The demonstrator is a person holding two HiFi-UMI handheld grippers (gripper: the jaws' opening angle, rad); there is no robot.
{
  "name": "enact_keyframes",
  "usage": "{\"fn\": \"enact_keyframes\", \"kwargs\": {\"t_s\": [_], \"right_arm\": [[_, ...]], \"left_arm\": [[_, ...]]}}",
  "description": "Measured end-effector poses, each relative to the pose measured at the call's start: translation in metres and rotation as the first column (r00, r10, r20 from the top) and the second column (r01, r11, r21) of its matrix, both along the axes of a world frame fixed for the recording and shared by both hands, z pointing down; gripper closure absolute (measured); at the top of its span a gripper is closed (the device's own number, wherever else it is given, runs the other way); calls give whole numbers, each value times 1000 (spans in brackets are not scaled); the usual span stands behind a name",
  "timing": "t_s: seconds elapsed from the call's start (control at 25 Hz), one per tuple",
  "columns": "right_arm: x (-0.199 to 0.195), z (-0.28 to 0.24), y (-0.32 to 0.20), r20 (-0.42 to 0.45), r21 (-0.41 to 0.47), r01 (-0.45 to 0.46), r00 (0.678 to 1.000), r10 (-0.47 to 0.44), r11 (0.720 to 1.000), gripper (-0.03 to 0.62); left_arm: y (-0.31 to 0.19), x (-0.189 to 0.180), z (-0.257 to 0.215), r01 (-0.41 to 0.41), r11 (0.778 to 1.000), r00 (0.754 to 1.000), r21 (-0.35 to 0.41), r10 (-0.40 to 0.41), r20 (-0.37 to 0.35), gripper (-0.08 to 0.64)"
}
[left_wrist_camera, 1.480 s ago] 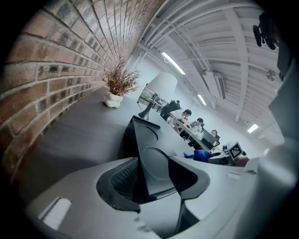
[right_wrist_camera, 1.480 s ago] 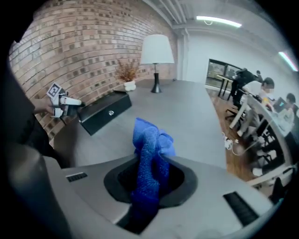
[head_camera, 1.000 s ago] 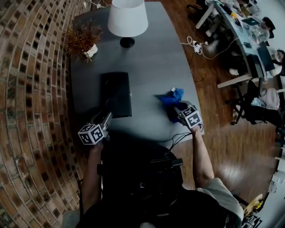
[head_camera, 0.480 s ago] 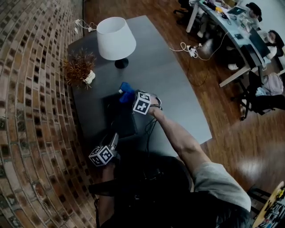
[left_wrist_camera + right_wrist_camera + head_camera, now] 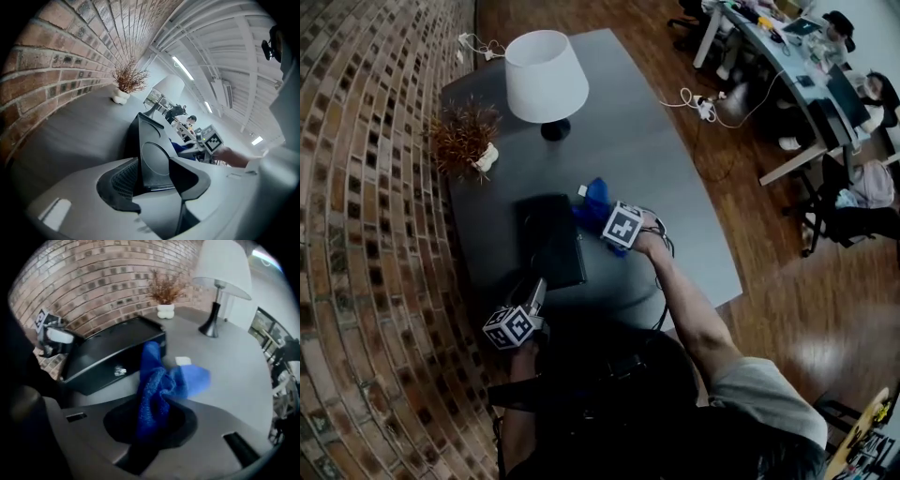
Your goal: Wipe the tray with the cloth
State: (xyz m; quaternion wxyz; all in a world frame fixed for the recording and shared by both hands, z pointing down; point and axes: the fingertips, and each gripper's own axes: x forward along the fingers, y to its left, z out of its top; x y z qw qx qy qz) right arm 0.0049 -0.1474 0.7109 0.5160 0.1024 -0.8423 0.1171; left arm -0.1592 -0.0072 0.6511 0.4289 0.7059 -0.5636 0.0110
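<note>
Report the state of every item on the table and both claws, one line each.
black tray: flat on the table, near rim clamped.
blue cloth: bunched, pinched, by the tray's corner.
left claw: shut on the black tray.
right claw: shut on the blue cloth.
table lamp: upright, looks unlit.
dried plant: upright in its pot.

Head view: dimmish, even indoor light with heavy fisheye; the brick wall (image 5: 366,234) bows at left. The tabletop (image 5: 675,187) has a soft sheen and no hard shadows. The black tray (image 5: 551,239) loses detail.
Left gripper view: ceiling strip lights (image 5: 183,68) blown out, black vignette all round.
Right gripper view: blurred overall, cloth (image 5: 159,385) smeared, lamp shade (image 5: 220,263) overexposed.
</note>
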Motion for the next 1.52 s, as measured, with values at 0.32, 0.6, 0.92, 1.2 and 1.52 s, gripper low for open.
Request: {"fn": "enact_keyframes", "kwargs": {"t_s": [0.32,0.6,0.92,1.2,1.52], "right_arm": [[-18,2,164,-40,58,522,853,-520,851,528],[136,-26,141,-12,86,94,996,-93,992,526],[258,-42,110,-93,185,-254,957,274,949,508],[265,-51,145,-153,118,-257,950,274,959,175],[87,-128,11,330,232,-198,937,114,952,227]], "left_arm": [[0,-2,2,12,1000,1000,6,-11,-7,359],[0,1,-3,12,1000,1000,18,-12,-14,359],[2,-1,-2,18,999,999,34,-17,-27,359],[18,-10,-18,71,996,996,50,-68,-65,359],[59,3,11,28,995,982,-98,-46,-181,359]]}}
